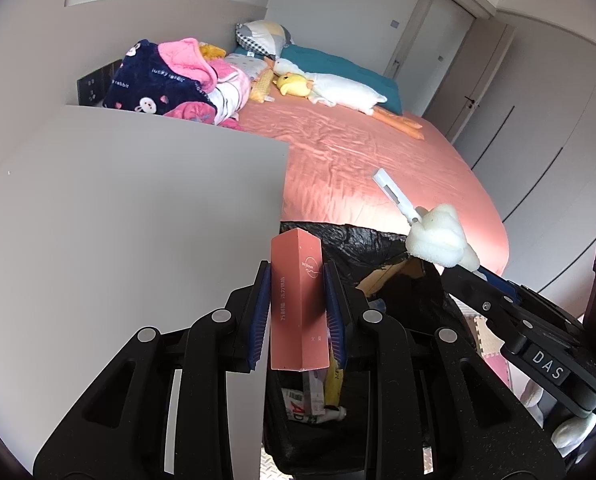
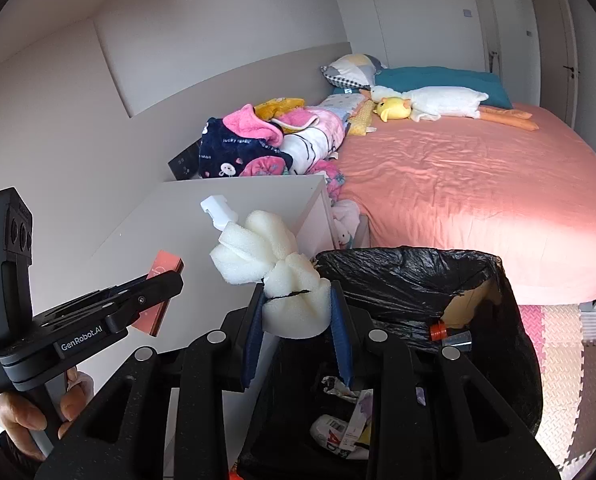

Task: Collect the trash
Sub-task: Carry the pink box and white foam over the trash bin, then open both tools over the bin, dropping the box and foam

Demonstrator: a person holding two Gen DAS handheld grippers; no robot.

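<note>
My left gripper [image 1: 296, 276] is shut on a tall salmon-pink carton [image 1: 298, 300], held upright at the near rim of a bin lined with a black bag [image 1: 338, 244]. In the right wrist view the same carton [image 2: 159, 292] shows at the left in that gripper, held by a hand [image 2: 25, 416]. My right gripper [image 2: 298, 296] is shut on a white foam sponge head [image 2: 273, 272] with a white plastic handle [image 2: 217, 210], above the bin's [image 2: 410, 276] left edge. The sponge [image 1: 438, 242] also hangs over the bin in the left wrist view. Wrappers [image 2: 342, 432] lie in the bin.
A grey-white bedside cabinet [image 1: 129, 208] stands left of the bin. Behind is a bed with a pink sheet [image 2: 478, 184], a heap of blankets [image 2: 257, 144] and plush toys [image 2: 430, 104]. Foam floor mats [image 2: 570, 360] lie at the right. Wardrobe doors [image 1: 538, 120] line the far wall.
</note>
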